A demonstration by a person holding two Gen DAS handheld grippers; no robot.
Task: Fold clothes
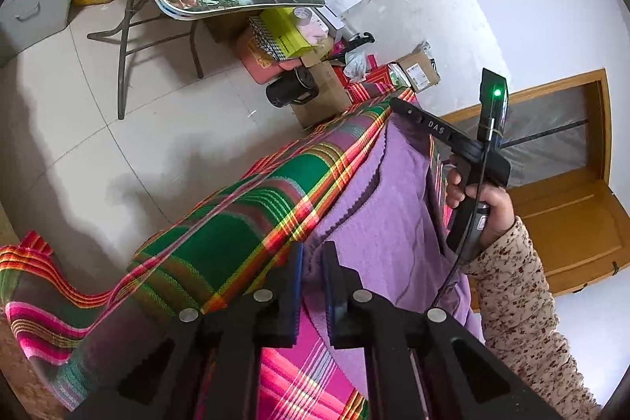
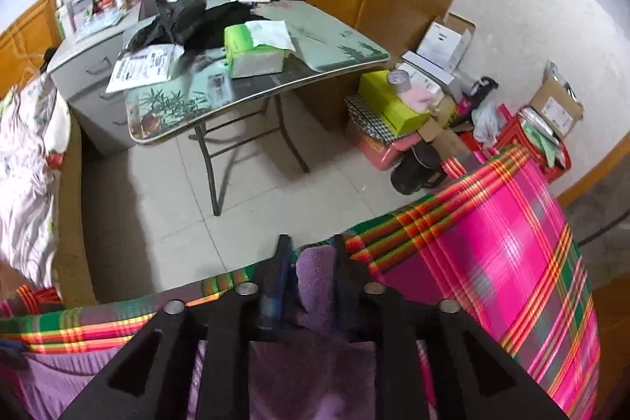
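Two grippers, left (image 1: 313, 264) and right (image 2: 311, 262), each pinch one edge of a single purple cloth (image 1: 393, 207) lying over one plaid sheet (image 1: 244, 219).

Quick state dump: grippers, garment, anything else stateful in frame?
Left gripper: shut on purple garment.
Right gripper: shut on purple garment.
Purple garment: held up at two points, hanging over the plaid cloth.
Plaid cloth: spread out, draping off the edge.
Tissue pack: open, tissue sticking out.
White box: flaps open.
Green LED: lit.
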